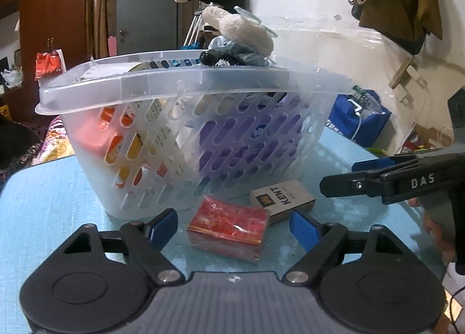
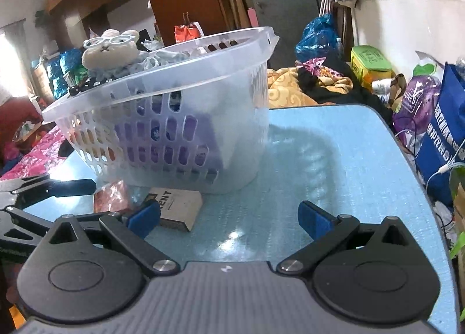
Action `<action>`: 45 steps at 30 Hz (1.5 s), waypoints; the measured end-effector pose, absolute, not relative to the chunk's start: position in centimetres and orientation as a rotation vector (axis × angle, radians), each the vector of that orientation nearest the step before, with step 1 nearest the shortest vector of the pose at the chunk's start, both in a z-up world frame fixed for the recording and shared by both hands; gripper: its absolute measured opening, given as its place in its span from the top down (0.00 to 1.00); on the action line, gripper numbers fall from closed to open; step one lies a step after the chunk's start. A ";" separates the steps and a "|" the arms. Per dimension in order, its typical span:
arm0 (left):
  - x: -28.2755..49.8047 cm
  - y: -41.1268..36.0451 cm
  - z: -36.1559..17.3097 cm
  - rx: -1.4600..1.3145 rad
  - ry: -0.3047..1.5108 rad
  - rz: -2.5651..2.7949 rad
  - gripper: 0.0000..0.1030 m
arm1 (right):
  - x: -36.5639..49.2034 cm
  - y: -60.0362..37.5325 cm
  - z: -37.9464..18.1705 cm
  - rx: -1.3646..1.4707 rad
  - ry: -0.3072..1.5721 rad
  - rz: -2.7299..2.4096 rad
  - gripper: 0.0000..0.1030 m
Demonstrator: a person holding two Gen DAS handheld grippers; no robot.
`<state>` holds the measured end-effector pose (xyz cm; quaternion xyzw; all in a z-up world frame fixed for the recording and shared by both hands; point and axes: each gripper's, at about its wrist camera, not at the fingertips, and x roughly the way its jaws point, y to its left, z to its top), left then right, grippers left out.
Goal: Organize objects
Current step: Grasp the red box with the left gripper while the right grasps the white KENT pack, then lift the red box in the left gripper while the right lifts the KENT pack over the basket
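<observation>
A red packet [image 1: 228, 228] wrapped in clear film lies flat on the light blue table [image 1: 58, 194], just in front of the translucent white basket [image 1: 186, 142], which serves as the landmark here. Beside the packet, to its right and slightly nearer the basket wall in the left wrist view, lies a white and tan box [image 1: 283, 198] printed with the word KENT; the two look to be touching at a corner, though the overlap makes that hard to settle. The left gripper [image 1: 232, 226] sits low in front of the basket with its jaws wide, the blue pads standing on either side of the red packet and not pressing on it. The right gripper [image 2: 229, 217] is also in front of the basket, to the right of the box, its jaws wide with nothing between them; its left pad lies close to the box's edge. Inside the basket are a purple item, orange and yellow packets, and, heaped at the top, a cream plush toy [image 2: 112, 50] wearing glasses.
</observation>
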<state>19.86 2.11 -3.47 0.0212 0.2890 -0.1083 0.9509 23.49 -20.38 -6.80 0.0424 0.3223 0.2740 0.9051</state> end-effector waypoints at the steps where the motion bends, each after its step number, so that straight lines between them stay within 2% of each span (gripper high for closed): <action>1: 20.0 2.0 -3.6 0.051 0.589 -0.215 0.15 | 23.6 -20.2 -6.8 0.086 0.668 0.565 0.00; 4: 20.4 2.0 -3.9 0.049 0.607 -0.215 0.15 | 23.7 -19.9 -6.9 0.077 0.675 0.561 0.00; 6: 20.4 2.0 -4.1 0.055 0.617 -0.210 0.32 | 23.7 -19.6 -6.9 0.078 0.677 0.558 0.00; 9: 20.2 2.3 -4.1 0.045 0.612 -0.200 0.36 | 23.7 -19.3 -6.9 0.077 0.682 0.568 0.00; 15: 18.9 3.8 -3.4 0.034 0.570 -0.163 0.36 | 23.4 -17.2 -7.2 0.044 0.685 0.603 0.01; 28: 18.5 6.5 -3.8 -0.018 0.564 -0.120 0.36 | 22.1 -13.5 -7.6 -0.114 0.631 0.588 0.33; 36: 18.2 6.1 -3.7 -0.010 0.542 -0.121 0.36 | 20.4 -14.8 -7.0 -0.142 0.562 0.580 0.35; 45: 12.9 6.3 0.3 -0.082 0.343 -0.132 0.37 | 16.2 -18.5 -2.6 -0.085 0.382 0.645 0.35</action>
